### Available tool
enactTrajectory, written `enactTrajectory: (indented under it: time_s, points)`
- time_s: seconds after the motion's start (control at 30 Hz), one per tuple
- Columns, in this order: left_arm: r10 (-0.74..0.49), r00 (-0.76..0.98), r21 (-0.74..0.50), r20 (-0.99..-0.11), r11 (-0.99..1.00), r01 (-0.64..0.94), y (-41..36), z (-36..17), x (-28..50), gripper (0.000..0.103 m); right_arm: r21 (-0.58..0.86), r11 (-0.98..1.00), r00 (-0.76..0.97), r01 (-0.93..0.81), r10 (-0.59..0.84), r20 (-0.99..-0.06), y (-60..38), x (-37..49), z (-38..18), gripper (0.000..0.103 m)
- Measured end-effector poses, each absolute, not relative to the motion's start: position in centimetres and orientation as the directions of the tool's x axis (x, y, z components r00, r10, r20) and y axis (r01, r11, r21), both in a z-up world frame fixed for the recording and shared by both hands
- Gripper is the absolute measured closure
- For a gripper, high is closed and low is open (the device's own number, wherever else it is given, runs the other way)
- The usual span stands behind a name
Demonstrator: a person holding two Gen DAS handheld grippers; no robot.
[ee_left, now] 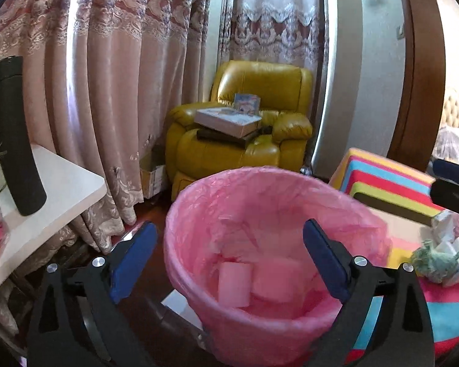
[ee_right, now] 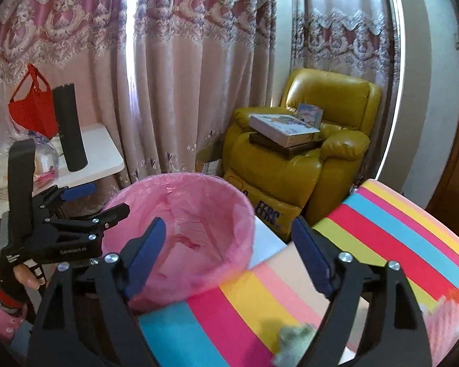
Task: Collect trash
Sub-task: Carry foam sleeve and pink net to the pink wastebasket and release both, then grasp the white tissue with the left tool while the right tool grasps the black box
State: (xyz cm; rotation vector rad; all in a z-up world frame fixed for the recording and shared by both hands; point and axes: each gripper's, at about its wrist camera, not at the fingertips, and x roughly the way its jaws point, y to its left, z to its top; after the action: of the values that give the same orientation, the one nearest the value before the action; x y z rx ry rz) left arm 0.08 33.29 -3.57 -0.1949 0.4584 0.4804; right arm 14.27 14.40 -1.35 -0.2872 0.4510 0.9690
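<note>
A bin with a pink liner (ee_left: 260,208) stands just ahead of my left gripper (ee_left: 229,229), which is open and empty above its near rim. Two pale blocks (ee_left: 234,284) lie at the bottom of the liner. In the right wrist view the same bin (ee_right: 180,223) sits left of centre. My right gripper (ee_right: 229,223) is open and empty over the bin's right edge and the striped mat (ee_right: 382,229). Crumpled green-and-white paper (ee_left: 437,260) lies on that mat, and the crumpled paper (ee_right: 296,336) shows between my right fingers' bases. A hand holds the left gripper (ee_right: 102,200) beside the bin.
A white table (ee_left: 61,189) at the left carries a tall black flask (ee_left: 15,134), a red bag (ee_right: 30,107) and plastic bags. A yellow armchair (ee_left: 244,122) stacked with boxes (ee_left: 229,120) stands behind the bin. Patterned curtains hang along the back.
</note>
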Motion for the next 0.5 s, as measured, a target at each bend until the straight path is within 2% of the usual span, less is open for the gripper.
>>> enactTrajectory:
  time_s: [0.23, 0.5]
  points:
    - [0.335, 0.845, -0.110, -0.416, 0.904, -0.412, 27.7, -2.0, 0.0, 0.013, -0.070, 0.598, 0.566, -0.798, 0.705, -0.427, 6.5, 12.0, 0.5, 0.013]
    - [0.170, 0.905, -0.093, -0.389, 0.971, -0.222, 18.3, -0.7, 3.4, 0.013, -0.091, 0.716, 0.688, -0.692, 0.615, -0.386, -3.6, 12.4, 1.8, 0.013]
